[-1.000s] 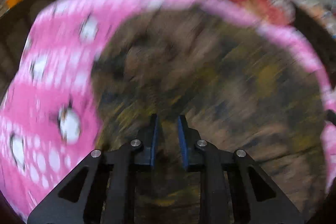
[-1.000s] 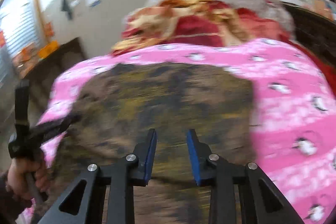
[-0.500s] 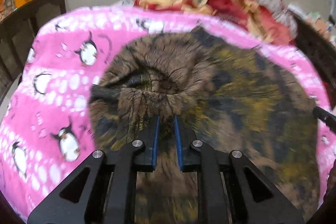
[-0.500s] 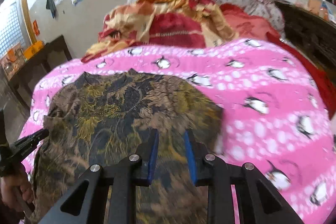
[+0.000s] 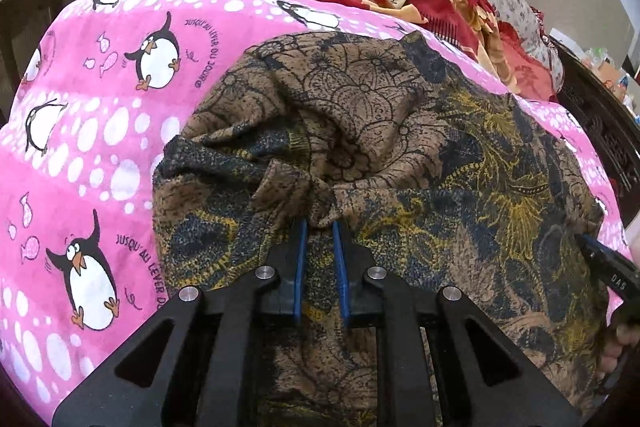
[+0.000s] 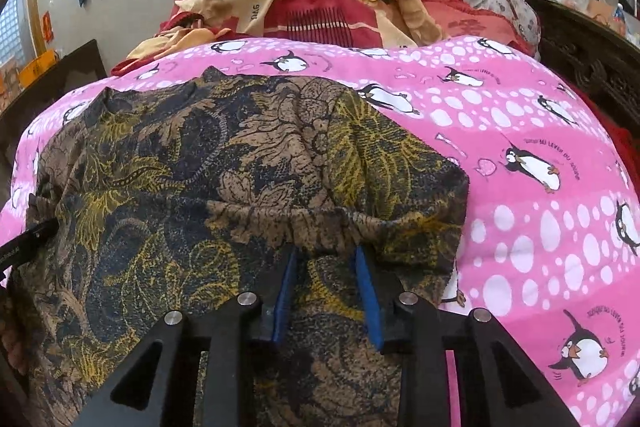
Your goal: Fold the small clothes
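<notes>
**Both tools gripping the patterned garment on the penguin blanket**

The brown and yellow patterned garment (image 5: 420, 147) is lying spread over the pink penguin blanket (image 5: 100, 131). The left tool (image 5: 319, 227) is pinching a bunched fold of it between narrowed blue pads. The right tool (image 6: 325, 251) is standing wider, with a gathered hem running across its tips; it seems to be gripping that edge, though the cloth is hiding the contact.

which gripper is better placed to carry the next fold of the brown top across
Left, probably. The left gripper is shut on a bunched pinch of the brown patterned top and can carry it over. The right gripper is wider, around a gathered edge, its grip less certain.
</notes>
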Tool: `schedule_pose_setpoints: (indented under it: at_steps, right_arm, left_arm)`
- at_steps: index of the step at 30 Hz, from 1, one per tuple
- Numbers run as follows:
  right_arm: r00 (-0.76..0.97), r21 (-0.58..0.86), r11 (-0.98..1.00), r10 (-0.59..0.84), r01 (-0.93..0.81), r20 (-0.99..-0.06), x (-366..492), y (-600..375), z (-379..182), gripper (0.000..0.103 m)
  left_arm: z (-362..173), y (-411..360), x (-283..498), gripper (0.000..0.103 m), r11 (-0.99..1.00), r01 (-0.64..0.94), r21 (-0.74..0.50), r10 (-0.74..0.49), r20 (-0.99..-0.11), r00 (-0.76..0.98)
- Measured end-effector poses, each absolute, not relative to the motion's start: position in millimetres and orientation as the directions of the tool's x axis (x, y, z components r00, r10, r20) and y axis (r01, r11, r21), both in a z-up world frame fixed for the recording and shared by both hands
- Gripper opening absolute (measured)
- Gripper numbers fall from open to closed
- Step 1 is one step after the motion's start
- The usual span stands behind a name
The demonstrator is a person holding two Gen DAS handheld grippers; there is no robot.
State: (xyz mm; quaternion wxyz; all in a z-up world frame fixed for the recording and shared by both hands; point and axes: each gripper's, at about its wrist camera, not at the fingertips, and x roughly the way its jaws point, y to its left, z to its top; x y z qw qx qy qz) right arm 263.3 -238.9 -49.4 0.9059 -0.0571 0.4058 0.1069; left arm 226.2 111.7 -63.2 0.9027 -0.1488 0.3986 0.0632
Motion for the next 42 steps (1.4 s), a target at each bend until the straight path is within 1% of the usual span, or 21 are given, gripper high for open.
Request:
schedule_pose_setpoints:
  at_steps: [2, 4, 6, 7, 8, 9, 10, 11, 12, 13, 17, 19, 23, 32, 40, 42]
  right_arm:
    - [0.654, -0.024, 0.975, 0.130, -0.222, -0.746, 255, -236, -32, 0.029]
    - [0.661, 0.015, 0.968, 0.183, -0.251, -0.728, 237, -230, -13, 0.029]
    - [0.667, 0.040, 0.950, 0.248, -0.311, -0.703, 211, -216, -2, 0.029]
    - [0.662, 0.041, 0.942, 0.265, -0.334, -0.701, 201, -208, -3, 0.029]
    - [0.654, 0.038, 0.935, 0.275, -0.353, -0.704, 192, -199, -9, 0.029]
    - [0.648, 0.032, 0.933, 0.273, -0.358, -0.711, 188, -193, -16, 0.029]
    - [0.638, 0.023, 0.934, 0.262, -0.357, -0.724, 186, -188, -27, 0.029]
    - [0.617, 0.011, 0.938, 0.237, -0.346, -0.751, 187, -184, -42, 0.030]
    - [0.602, 0.000, 0.942, 0.214, -0.334, -0.769, 187, -184, -59, 0.031]
    - [0.641, -0.009, 0.941, 0.224, -0.339, -0.734, 181, -185, -63, 0.032]
    - [0.644, 0.006, 0.940, 0.237, -0.340, -0.727, 181, -186, -65, 0.032]
    - [0.646, 0.002, 0.940, 0.236, -0.341, -0.726, 180, -186, -66, 0.033]
    - [0.649, -0.007, 0.940, 0.230, -0.341, -0.725, 181, -186, -65, 0.033]
    - [0.652, -0.031, 0.939, 0.215, -0.344, -0.727, 179, -181, -64, 0.037]
    - [0.646, -0.027, 0.938, 0.216, -0.345, -0.732, 180, -182, -65, 0.038]
    - [0.614, -0.026, 0.936, 0.209, -0.351, -0.761, 182, -182, -61, 0.038]
  left_arm:
    - [-54, 108, 218, 0.013, 0.956, -0.213, -0.204, -0.012, -0.749, 0.662]
    - [-42, 98, 198, 0.013, 0.965, -0.193, -0.176, -0.006, -0.753, 0.658]
    - [-36, 85, 181, 0.013, 0.971, -0.154, -0.182, -0.030, -0.733, 0.679]
    - [-37, 77, 175, 0.013, 0.973, -0.135, -0.187, -0.046, -0.731, 0.681]
    - [-41, 70, 175, 0.017, 0.975, -0.127, -0.182, -0.051, -0.740, 0.671]
    - [-50, 64, 177, 0.024, 0.978, -0.122, -0.171, -0.052, -0.760, 0.647]
    - [-61, 58, 178, 0.024, 0.982, -0.118, -0.149, -0.041, -0.775, 0.631]
    - [-65, 56, 176, 0.024, 0.984, -0.112, -0.136, -0.030, -0.756, 0.654]
    - [-65, 58, 176, 0.024, 0.982, -0.116, -0.149, -0.037, -0.755, 0.655]
    - [-67, 61, 177, 0.024, 0.978, -0.120, -0.171, -0.051, -0.752, 0.657]
    - [-71, 68, 176, 0.024, 0.965, -0.118, -0.236, -0.100, -0.740, 0.665]
    - [-72, 69, 177, 0.024, 0.967, -0.119, -0.225, -0.091, -0.742, 0.664]
    - [-70, 62, 176, 0.024, 0.979, -0.122, -0.162, -0.042, -0.749, 0.661]
    - [-69, 63, 175, 0.024, 0.974, -0.120, -0.194, -0.066, -0.745, 0.664]
    - [-68, 63, 174, 0.024, 0.976, -0.119, -0.184, -0.060, -0.747, 0.663]
    - [-66, 64, 173, 0.024, 0.974, -0.111, -0.196, -0.077, -0.753, 0.654]
